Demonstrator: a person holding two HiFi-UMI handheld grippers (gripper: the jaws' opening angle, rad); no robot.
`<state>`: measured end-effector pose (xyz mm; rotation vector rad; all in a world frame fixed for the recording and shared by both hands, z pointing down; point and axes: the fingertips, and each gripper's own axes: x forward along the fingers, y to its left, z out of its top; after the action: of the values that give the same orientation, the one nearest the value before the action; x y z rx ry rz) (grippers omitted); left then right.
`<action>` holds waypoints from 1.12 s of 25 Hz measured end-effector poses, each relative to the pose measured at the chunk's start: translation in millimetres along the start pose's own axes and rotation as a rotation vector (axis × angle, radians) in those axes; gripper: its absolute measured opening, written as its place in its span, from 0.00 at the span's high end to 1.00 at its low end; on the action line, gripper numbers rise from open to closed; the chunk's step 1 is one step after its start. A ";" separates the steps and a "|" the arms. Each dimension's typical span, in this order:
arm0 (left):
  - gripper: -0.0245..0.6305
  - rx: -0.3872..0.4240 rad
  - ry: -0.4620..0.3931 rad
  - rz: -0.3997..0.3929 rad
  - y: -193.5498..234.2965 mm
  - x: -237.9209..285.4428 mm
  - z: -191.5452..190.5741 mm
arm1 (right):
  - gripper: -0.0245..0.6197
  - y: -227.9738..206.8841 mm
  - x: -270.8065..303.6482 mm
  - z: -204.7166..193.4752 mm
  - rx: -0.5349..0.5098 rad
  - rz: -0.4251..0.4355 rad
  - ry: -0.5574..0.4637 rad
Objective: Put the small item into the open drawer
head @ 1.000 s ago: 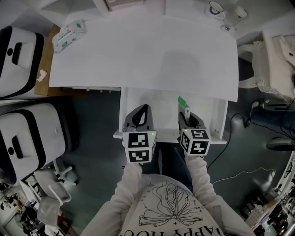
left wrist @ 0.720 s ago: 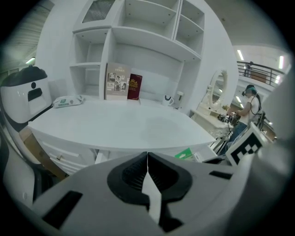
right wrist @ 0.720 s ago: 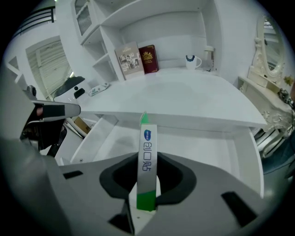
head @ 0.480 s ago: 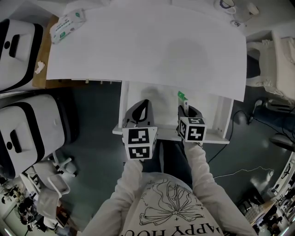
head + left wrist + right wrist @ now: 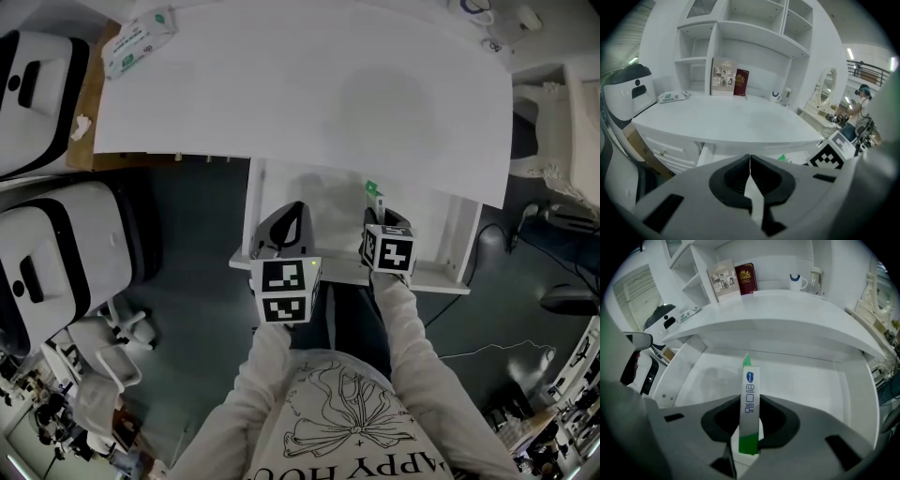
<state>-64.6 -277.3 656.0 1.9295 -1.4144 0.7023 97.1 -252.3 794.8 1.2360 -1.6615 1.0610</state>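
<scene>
Pinching the slim white-and-green cardboard box (image 5: 750, 394) near its base, the right gripper (image 5: 749, 437) holds it over the open white drawer (image 5: 811, 380). It is likely light and crushable, so its flat sides suit gripping. At nine o'clock, the left gripper (image 5: 750, 178) sits pressed together, empty.

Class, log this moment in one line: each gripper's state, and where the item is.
left gripper: shut, empty | right gripper: shut on green-and-white box | box: over open drawer, not released

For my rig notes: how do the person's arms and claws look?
The left claw and the right claw are grey shells with black ribbed inner pads. Each carries a white cube of black square markers. The person wears pale long sleeves.
</scene>
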 end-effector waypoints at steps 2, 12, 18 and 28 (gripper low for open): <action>0.95 -0.001 0.003 0.004 0.8 0.0 -1.4 | 0.82 -1.0 3.1 0.0 -0.002 -0.005 0.003; 0.95 0.004 -0.007 0.021 2.6 -7.9 1.5 | 0.72 0.7 -9.1 11.9 0.008 -0.002 -0.053; 0.95 0.016 -0.066 0.018 -9.3 -20.9 29.4 | 0.73 -2.7 -60.1 40.6 0.017 -0.017 -0.176; 0.95 0.041 -0.250 0.018 -31.6 -71.6 106.7 | 0.88 5.1 -181.7 121.0 -0.003 -0.010 -0.469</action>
<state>-49.1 -306.5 528.0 2.0965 -1.5786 0.5140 116.9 -308.7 584.7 1.5753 -1.9968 0.7985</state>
